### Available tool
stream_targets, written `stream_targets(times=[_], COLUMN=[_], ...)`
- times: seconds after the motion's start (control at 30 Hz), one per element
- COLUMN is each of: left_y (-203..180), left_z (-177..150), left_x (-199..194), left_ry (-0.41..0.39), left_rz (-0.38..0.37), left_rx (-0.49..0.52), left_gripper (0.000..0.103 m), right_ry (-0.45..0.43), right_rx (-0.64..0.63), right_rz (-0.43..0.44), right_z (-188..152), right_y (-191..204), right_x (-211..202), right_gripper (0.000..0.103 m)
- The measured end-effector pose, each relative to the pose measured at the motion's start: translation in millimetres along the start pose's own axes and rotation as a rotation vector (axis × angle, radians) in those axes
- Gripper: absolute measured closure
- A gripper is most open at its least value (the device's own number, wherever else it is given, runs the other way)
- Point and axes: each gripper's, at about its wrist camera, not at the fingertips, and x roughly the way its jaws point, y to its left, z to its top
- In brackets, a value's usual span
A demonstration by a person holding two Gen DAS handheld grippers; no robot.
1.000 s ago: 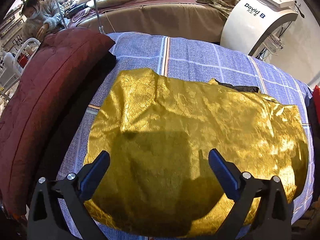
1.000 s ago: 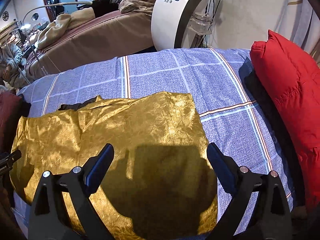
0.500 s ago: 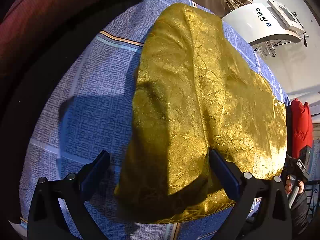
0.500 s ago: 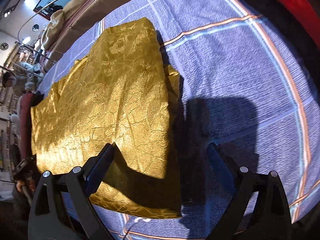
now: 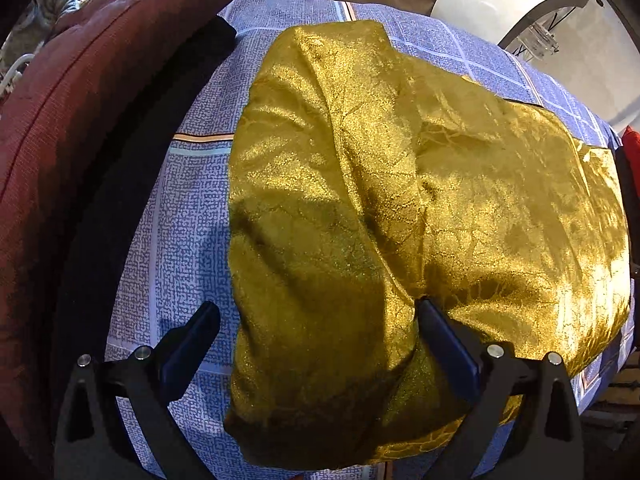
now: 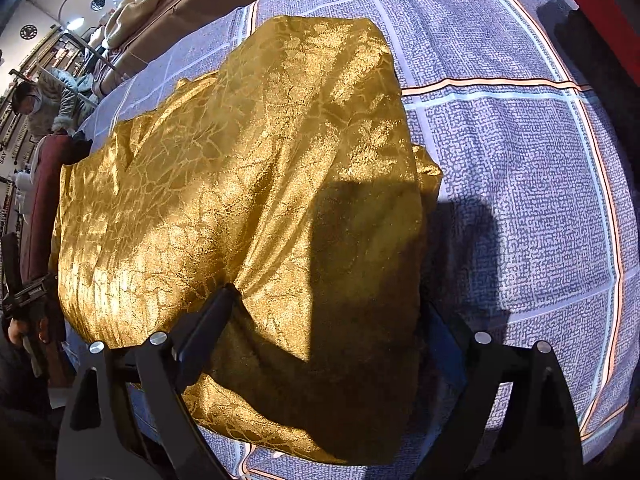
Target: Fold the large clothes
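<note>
Nearest: left hand-held gripper (image 5: 318, 340) and right hand-held gripper (image 6: 326, 330), both spread wide, each straddling a near corner of the gold garment (image 5: 400, 200) w/o pinching it. Garment lies folded flat on the checked bed sheet (image 6: 520, 160). Risk: slick fabric may slip or only its top layer get caught, undoing the fold. Room: bare sheet either side; maroon cushion (image 5: 60, 140) crowds left edge.
</note>
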Motion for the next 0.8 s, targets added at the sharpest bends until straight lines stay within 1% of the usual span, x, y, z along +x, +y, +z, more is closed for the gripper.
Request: stream_targets(times=[0.13,0.27,0.33,0.4,0.43,0.5,0.6,0.67,0.73,0.8], left_y=[-15.1,-19.8,-20.4,-13.0,-8.9,-6.2,0.1,8.5,26.2,47.8], left_z=[-3.1,-4.0,-0.8,-0.8,-0.6,-2.0,-3.0,-1.8,-1.6,-3.5], left_x=[-3.0,-3.7,-6.4,-7.5,-8.1,-8.0,-5.8,-1.2,5.5,12.5], left_ry=[-0.036,-0.044,-0.044,-0.044,-0.044,-0.042,-0.035,-0.021,0.012,0.053], left_rz=[0.086,0.116,0.118,0.115,0.111,0.098,0.059,0.000,-0.105,-0.207], left_rx=[0.002,-0.014,-0.022,-0.025,-0.027,-0.033,-0.034,-0.042,-0.084,-0.159], left_gripper=[0.005,0.005,0.005,0.005,0.005,0.005,0.005,0.005,0.005,0.005], right_ry=[-0.033,-0.044,-0.047,-0.049,-0.044,-0.024,0.014,0.040,0.069,0.083], right_rx=[-0.038,-0.046,-0.040,-0.029,-0.010,0.043,0.134,0.185,0.238,0.270], right_rz=[-0.096,-0.149,-0.155,-0.146,-0.131,-0.082,0.007,0.087,0.164,0.227], right_z=[0.1,2.6,4.2,5.4,6.8,4.1,2.0,-1.4,-5.7,-11.4], right_y=[16.0,28.4,32.4,28.0,26.0,6.3,-14.4,-27.3,-38.7,-46.8], right_x=[-2.4,-1.6,-0.9,-1.4,-0.3,-3.0,2.7,7.0,12.4,15.3], right_gripper=[0.014,0.014,0.014,0.014,0.014,0.014,0.010,0.010,0.010,0.010])
